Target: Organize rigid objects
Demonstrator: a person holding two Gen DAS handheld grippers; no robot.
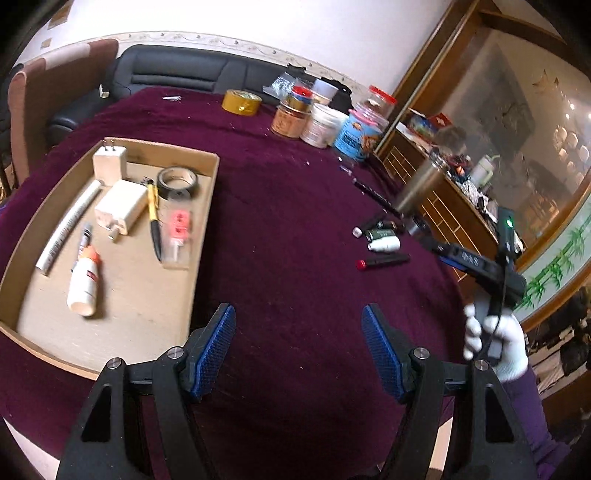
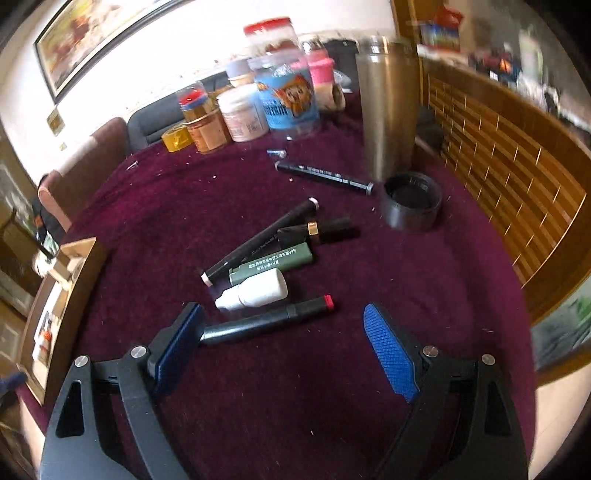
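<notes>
- Even, soft daylight is filling both wrist views, leaving the white wall (image 1: 295,33) nearly washed out.
- Fisheye distortion is bowing the purple tablecloth (image 1: 288,229) and darkening the corners into black vignettes.
- Motion blur is smearing the steel tumbler (image 2: 388,107) and the jars (image 2: 284,92) in the right view; the tumbler is equally ghosted in the left view.
- Reflections are glinting across the glass cabinet panel (image 1: 524,122).
- Shadows are lying faint and short beside items in the cardboard tray (image 1: 207,206).
- The blue pads (image 1: 216,345) are staying crisp up close.
</notes>
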